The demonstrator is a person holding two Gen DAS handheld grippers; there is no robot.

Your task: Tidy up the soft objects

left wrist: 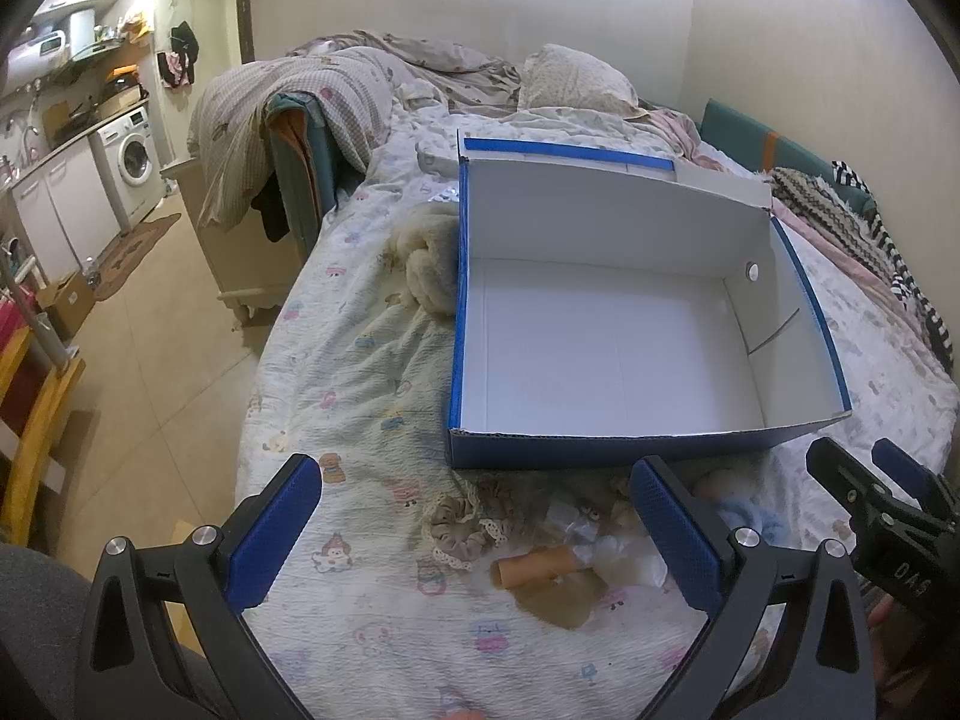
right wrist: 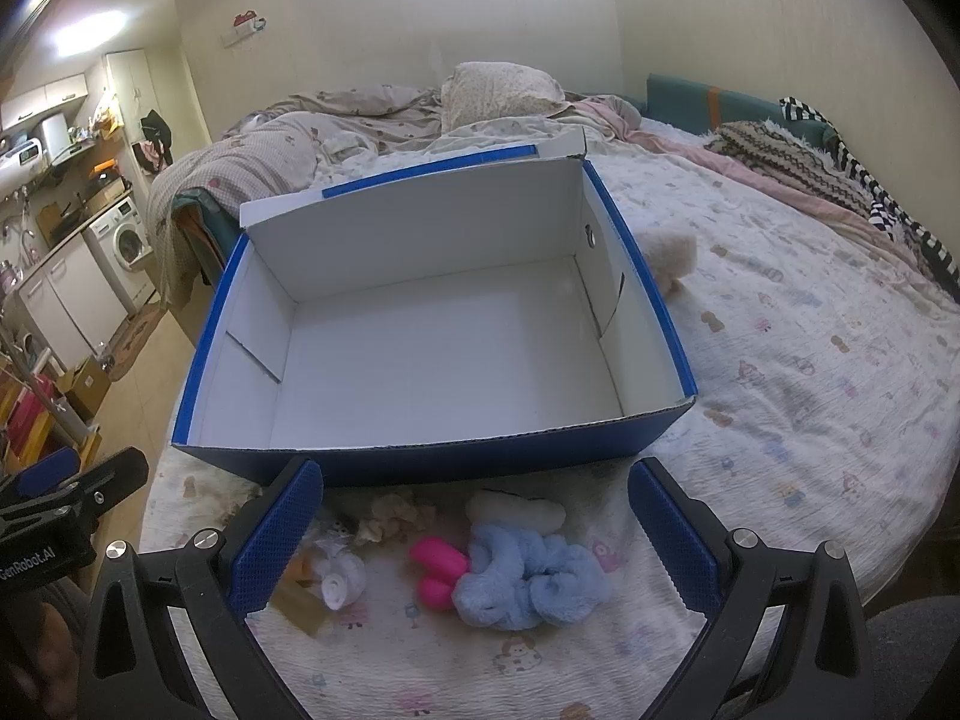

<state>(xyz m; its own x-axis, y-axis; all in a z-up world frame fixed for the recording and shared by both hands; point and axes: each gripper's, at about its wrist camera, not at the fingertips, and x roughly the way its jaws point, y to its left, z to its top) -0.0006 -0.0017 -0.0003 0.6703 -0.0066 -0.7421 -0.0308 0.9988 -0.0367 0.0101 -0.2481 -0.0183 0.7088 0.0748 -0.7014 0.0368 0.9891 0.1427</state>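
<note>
1. Left wrist view: left claw (left wrist: pixel 474 546) spread wide, grasping nothing, poised over a beige lace-edged scrunchie (left wrist: pixel 459 525), a peach fabric roll (left wrist: pixel 537 564) and a flat tan piece (left wrist: pixel 555 600) on the bed (left wrist: pixel 336 372).
2. Right wrist view: right claw (right wrist: pixel 474 546) likewise released and empty, above a fluffy blue scrunchie (right wrist: pixel 531 579), a pink item (right wrist: pixel 438 570), a white plush piece (right wrist: pixel 516 510), a small white bundle (right wrist: pixel 342 579) and a cream ruffled scrunchie (right wrist: pixel 393 516).
3. Container: blue box (right wrist: pixel 420 462) with white interior, empty, on the bed just beyond the soft items; a cream plush (left wrist: pixel 429 264) lies beside its wall.
4. Step in hand, as judged: first pick. Nothing is boxed yet.
5. Handling advice: lower one claw over a single item, straddle its bulk, close until the fabric bunches, lift clear of the box's near wall, release inside. Take the blue scrunchie without snagging the pink item touching it. Flat cloth may slip; pinch a fold.
6. Lettering: "DAG" reads on the right claw body in the left wrist view; "GenRobot.AI" reads on the left claw body in the right wrist view. No print legible on the box.
</note>
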